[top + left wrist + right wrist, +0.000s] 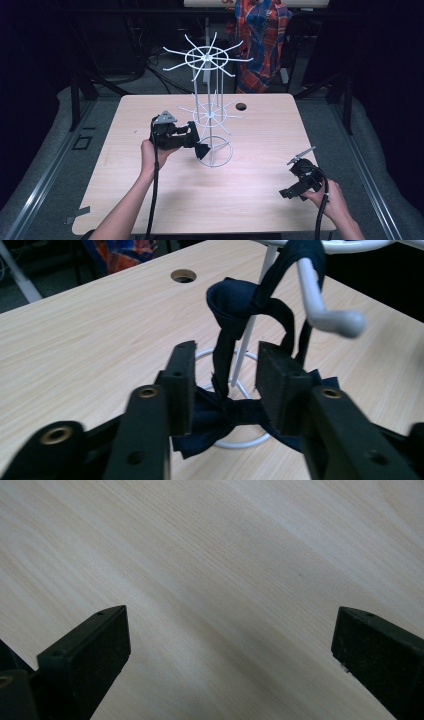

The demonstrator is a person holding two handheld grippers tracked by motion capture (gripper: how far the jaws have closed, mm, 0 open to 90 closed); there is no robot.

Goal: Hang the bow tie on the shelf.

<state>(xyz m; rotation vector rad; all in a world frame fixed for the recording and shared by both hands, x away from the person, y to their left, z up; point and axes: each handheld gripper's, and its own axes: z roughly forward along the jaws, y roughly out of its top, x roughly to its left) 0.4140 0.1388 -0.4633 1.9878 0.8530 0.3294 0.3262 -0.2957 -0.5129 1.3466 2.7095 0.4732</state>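
Observation:
A white wire rack with two tiers of spoked hooks stands mid-table on a ring base. A dark navy bow tie hangs low beside the rack's pole; its strap loops over a white hook of the lower tier. My left gripper is level with the tie. In the left gripper view its jaws stand apart, open, with the tie's knot in the gap and touching neither pad. My right gripper hovers open over bare wood at the front right.
The light wooden table has a round cable hole behind the rack. A plaid cloth hangs behind the table's far edge. Dark floor and metal rails surround the table.

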